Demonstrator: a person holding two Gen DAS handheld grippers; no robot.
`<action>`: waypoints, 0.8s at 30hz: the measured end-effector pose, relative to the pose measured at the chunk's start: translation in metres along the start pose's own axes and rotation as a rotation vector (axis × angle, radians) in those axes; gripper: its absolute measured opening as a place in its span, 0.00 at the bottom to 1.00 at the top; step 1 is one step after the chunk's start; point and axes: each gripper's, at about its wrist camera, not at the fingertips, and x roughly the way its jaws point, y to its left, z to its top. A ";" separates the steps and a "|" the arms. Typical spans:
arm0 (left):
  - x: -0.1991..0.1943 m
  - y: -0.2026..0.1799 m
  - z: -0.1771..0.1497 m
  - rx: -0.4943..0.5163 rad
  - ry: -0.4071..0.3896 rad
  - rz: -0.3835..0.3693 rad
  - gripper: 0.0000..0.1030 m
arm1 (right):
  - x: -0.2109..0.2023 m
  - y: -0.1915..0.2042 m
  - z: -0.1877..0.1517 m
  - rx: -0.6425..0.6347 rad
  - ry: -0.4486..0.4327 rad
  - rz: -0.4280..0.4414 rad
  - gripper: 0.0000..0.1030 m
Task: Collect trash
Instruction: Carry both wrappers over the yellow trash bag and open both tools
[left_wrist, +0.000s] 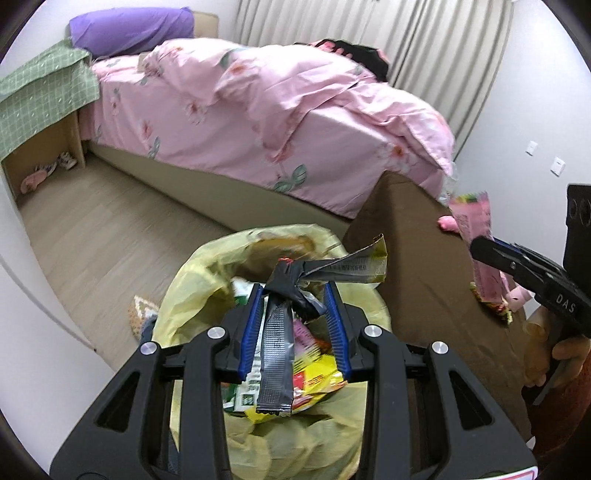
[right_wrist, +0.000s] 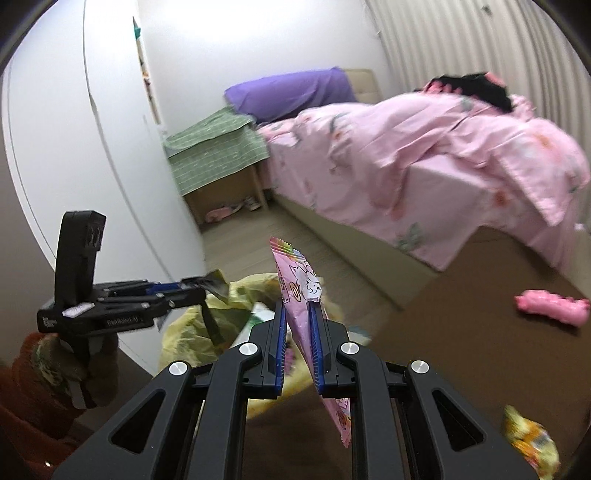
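Note:
My left gripper (left_wrist: 294, 290) is shut on a crumpled silver wrapper (left_wrist: 275, 343), which hangs over the open yellow trash bag (left_wrist: 199, 284). Several wrappers lie inside the bag. From the right wrist view, the left gripper (right_wrist: 201, 291) and its silver wrapper (right_wrist: 218, 282) are seen above the yellow bag (right_wrist: 184, 328). My right gripper (right_wrist: 297, 308) is shut on a pink snack wrapper (right_wrist: 301, 280) standing upright between its pads. It also shows at the right of the left wrist view, the right gripper (left_wrist: 476, 249) carrying the pink wrapper (left_wrist: 474, 218) over the brown table (left_wrist: 413, 266).
A yellow snack wrapper (right_wrist: 532, 439) and a pink toy pig (right_wrist: 554, 304) lie on the brown table (right_wrist: 443, 350). Beyond it stands a bed with a pink duvet (left_wrist: 280, 110). A bedside table under a green cloth (left_wrist: 40, 96) and a white wardrobe (right_wrist: 74, 147) are on the left.

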 end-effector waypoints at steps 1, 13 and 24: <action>0.003 0.005 -0.003 -0.013 0.011 0.007 0.31 | 0.012 0.002 0.003 0.001 0.018 0.020 0.13; 0.017 0.038 -0.029 -0.073 0.060 0.057 0.34 | 0.089 0.024 0.004 -0.014 0.146 0.110 0.13; 0.031 0.039 -0.017 -0.087 0.011 -0.025 0.34 | 0.105 0.016 0.002 0.012 0.150 0.083 0.13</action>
